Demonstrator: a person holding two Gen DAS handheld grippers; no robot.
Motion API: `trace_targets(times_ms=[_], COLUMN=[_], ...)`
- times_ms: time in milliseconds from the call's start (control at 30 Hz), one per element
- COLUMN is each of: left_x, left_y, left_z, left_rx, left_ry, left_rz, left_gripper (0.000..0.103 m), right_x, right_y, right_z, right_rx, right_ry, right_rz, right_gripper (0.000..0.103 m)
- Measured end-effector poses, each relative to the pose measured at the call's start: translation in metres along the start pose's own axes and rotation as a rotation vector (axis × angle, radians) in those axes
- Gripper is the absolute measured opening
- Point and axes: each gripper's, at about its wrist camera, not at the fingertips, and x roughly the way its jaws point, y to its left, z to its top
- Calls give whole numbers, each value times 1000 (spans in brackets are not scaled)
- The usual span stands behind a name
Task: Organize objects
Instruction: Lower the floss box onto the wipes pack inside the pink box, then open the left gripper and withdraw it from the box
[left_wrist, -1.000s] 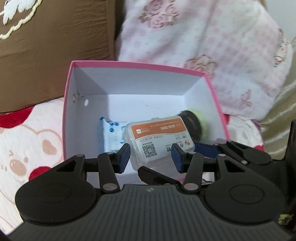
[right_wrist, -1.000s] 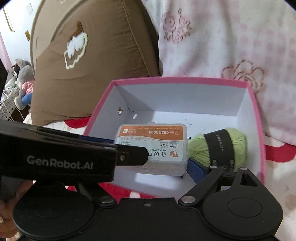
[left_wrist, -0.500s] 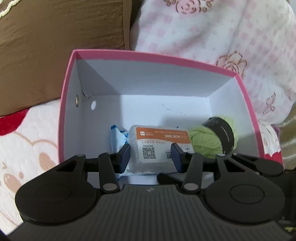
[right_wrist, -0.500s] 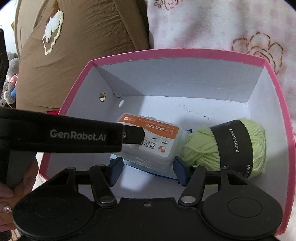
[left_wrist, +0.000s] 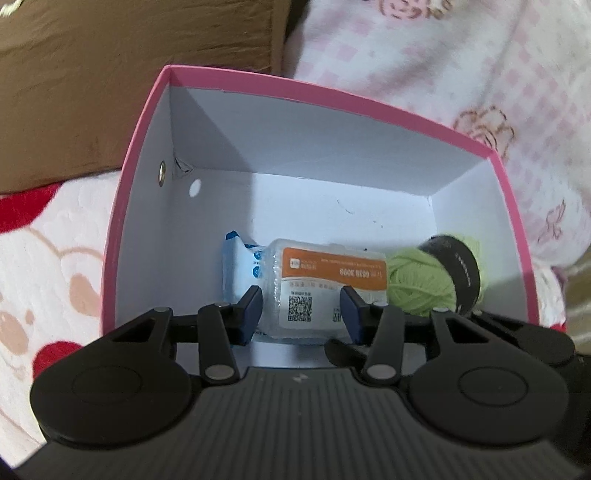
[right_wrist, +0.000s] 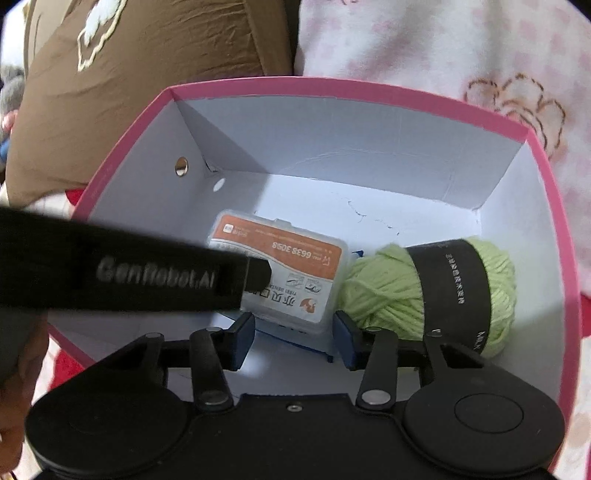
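A pink box (left_wrist: 147, 155) (right_wrist: 122, 147) with white inner walls stands on the bedding. Inside lie a clear plastic case with an orange label (left_wrist: 325, 280) (right_wrist: 295, 258), a green yarn ball with a black band (left_wrist: 424, 284) (right_wrist: 443, 291) and a blue-white packet (left_wrist: 236, 266) under the case. My left gripper (left_wrist: 301, 306) is shut on the case down in the box; one of its fingers (right_wrist: 258, 275) lies across the label. My right gripper (right_wrist: 295, 332) has its jaws closing. The case's near edge sits at their tips, but I see no pad pressing it.
A brown pillow (left_wrist: 110, 74) (right_wrist: 166, 55) stands behind the box on the left, a pink flowered blanket (left_wrist: 443, 55) (right_wrist: 443, 44) on the right. Red and white cartoon bedding (left_wrist: 48, 258) lies left of the box. A person's hand (right_wrist: 14, 406) holds the left gripper.
Both grippers came down into the box. The case in my left gripper sank to the floor beside the yarn. My right jaws narrowed from wide apart.
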Motion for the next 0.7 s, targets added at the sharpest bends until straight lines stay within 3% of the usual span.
trace_targets(times_ms=[167,333,567,700], left_x=[2,-4,-37,-57], left_y=[4,-3,-6,-14], left_z=[4,4,0,-7], left_rx=[-50,14,3,30], left_ry=[23,1,-21,9], left_rz=[-12,22,-70,-54], left_gripper=[45,46,48,49], right_x=[-23,-57,-102,-118], right_y=[-4,-14,-35,-31], right_z=[-2,-14,-31,-37], right_rx=[-7,-15,6,-11], right_ry=[-20,-60,-132,-158], right_rz=[26,42,48,47], right_gripper=[58,60,66,67])
